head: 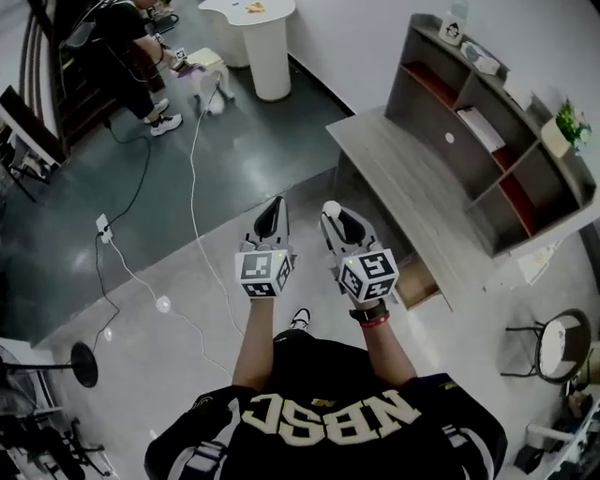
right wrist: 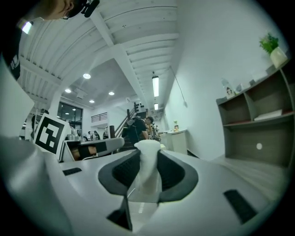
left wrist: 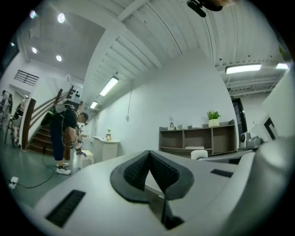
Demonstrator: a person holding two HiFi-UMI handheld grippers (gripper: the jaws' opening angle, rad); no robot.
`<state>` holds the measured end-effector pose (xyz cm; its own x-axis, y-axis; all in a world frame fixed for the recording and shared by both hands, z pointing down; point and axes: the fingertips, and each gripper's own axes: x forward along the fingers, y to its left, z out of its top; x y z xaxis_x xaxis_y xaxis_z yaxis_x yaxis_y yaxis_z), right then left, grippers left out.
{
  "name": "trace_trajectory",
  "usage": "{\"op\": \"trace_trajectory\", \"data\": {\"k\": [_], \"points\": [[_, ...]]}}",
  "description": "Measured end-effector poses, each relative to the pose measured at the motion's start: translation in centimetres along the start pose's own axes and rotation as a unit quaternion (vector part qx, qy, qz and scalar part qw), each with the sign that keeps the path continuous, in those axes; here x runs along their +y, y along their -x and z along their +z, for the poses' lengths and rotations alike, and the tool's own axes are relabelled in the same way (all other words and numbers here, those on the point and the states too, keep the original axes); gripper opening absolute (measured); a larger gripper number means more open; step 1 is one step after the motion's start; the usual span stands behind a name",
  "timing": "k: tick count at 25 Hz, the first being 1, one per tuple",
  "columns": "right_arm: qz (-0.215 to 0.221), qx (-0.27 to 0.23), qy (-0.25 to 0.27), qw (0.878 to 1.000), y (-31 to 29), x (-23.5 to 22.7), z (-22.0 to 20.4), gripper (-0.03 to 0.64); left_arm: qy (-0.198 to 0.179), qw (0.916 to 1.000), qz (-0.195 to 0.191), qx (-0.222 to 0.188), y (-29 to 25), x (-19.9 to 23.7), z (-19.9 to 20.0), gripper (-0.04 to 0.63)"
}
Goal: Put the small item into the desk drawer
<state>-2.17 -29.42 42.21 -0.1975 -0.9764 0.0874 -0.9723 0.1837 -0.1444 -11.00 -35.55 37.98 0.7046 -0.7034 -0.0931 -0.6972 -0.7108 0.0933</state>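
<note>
In the head view I hold both grippers out in front of me over the floor, left of the wooden desk [head: 412,192]. My right gripper [head: 335,217] is shut on a small white item [head: 332,209], which stands upright between its dark pads [right wrist: 171,173] in the right gripper view as the white item [right wrist: 147,170]. Beside it my left gripper [head: 275,214] is shut with nothing in it; its pads [left wrist: 138,171] meet at the tips. The desk drawer [head: 418,283] stands pulled open under the desk's near end, right of my right hand.
A grey shelf unit [head: 487,141] with a potted plant [head: 569,122] stands on the desk's far side. A white cable [head: 202,234] runs across the floor to my left. A person [head: 131,47] bends over near a white round table [head: 253,28]. A stool [head: 560,345] stands at the right.
</note>
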Motion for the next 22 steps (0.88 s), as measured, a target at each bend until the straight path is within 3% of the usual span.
{"op": "trace_trajectory", "data": {"k": [5, 12, 15, 19, 22], "points": [[-0.104, -0.007, -0.013, 0.994, -0.4, -5.8, 0.1, 0.119, 0.013, 0.9933, -0.111, 0.027, -7.3, -3.2, -2.4, 0.012], [-0.252, -0.028, -0.031, 0.967, 3.9, -13.6, 0.4, 0.12, 0.02, 0.9623, -0.265, 0.058, -13.7, -12.0, -5.0, 0.012], [-0.312, -0.028, -0.034, 0.949, 7.4, -16.4, 0.0, 0.12, 0.023, 0.9418, -0.328, 0.069, -14.8, -16.8, -6.2, 0.012], [-0.404, -0.032, -0.045, 0.913, 14.2, -18.9, -1.1, 0.121, 0.032, 0.903, -0.42, 0.087, -14.2, -24.3, -8.2, 0.012], [-0.452, -0.033, -0.055, 0.89, 18.9, -20.3, -2.1, 0.121, 0.039, 0.8801, -0.463, 0.096, -13.6, -29.4, -9.2, 0.012]]}}
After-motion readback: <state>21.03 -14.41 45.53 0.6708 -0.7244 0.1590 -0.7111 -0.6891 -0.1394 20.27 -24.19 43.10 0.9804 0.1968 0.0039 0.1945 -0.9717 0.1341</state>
